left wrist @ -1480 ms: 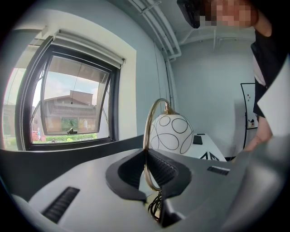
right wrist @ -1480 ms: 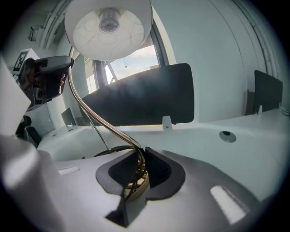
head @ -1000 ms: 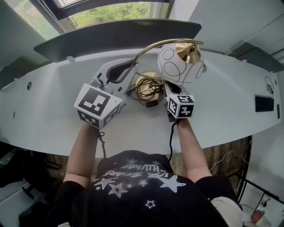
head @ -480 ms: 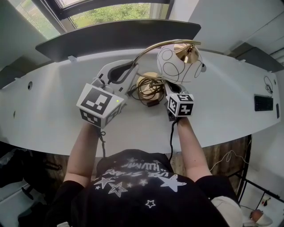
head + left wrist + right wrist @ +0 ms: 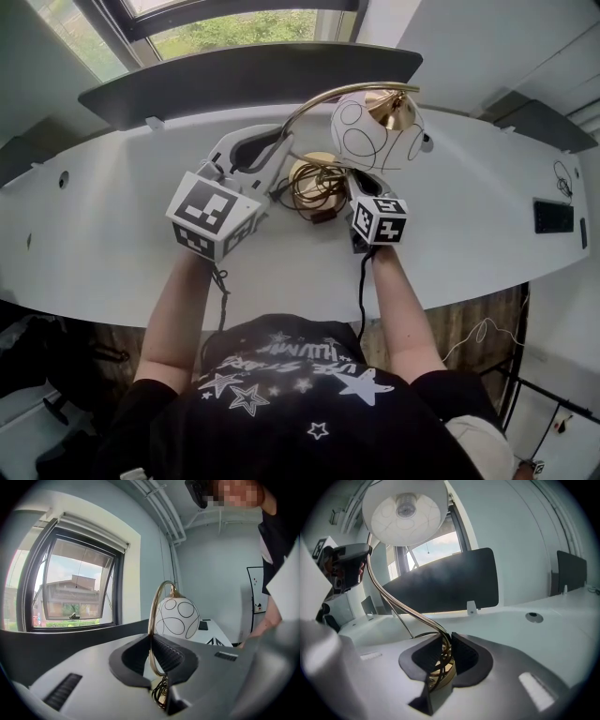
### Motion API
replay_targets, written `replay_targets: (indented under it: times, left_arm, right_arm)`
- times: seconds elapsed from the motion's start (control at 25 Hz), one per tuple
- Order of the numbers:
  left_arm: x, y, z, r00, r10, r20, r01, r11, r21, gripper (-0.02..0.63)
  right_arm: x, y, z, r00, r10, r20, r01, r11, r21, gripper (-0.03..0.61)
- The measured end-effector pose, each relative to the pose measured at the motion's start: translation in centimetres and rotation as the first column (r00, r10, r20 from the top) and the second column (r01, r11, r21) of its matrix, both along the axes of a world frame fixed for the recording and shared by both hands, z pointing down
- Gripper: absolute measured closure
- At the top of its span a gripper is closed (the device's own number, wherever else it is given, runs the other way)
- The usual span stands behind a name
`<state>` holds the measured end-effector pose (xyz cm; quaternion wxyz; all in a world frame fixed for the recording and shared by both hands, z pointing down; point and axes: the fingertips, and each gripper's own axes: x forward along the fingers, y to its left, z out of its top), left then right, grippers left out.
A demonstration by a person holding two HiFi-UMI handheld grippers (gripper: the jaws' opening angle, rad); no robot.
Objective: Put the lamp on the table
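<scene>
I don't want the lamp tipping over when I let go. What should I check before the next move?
1. Left tool shut on the lamp's brass arm: ok.
2. Right tool clear of the lamp: not ok. Its jaws are opening, but the coiled cord sits between them and could snag.
3. Base well in from the edge of the table: ok.
4. Base resting flat on the table: cannot tell.
5. Shade hanging free, touching nothing: ok.
</scene>
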<state>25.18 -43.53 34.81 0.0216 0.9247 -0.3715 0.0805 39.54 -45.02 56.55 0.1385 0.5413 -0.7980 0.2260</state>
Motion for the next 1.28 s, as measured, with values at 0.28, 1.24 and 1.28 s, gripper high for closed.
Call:
replay_targets:
  times: [0.28,1.24,1.28]
  left_arm:
    - [0.1,0.0,0.2,1.000,0.001,0.009,-0.001,1.000,0.017,0.583]
    - [-7.7,6.7,0.7,0.999,0.029,-0.038,-0.028,0.999,0.038,0.489]
    - [-8.6,7.2,0.8,0.999,0.036,-0.034,-0.034,0.999,0.040,0.489]
  right_arm:
    - [-0.1,0.2,0.0,1.000,-0.009,0.006,0.009,1.000,-0.008,0.525]
    - [-1.6,8.1,-6.1,0.972,0.218,-0.092,-0.204,0.968,0.145,0.411]
    - [-2.2,8.5,-6.4,0.969,0.227,-0.094,-0.211,0.966,0.149,0.411]
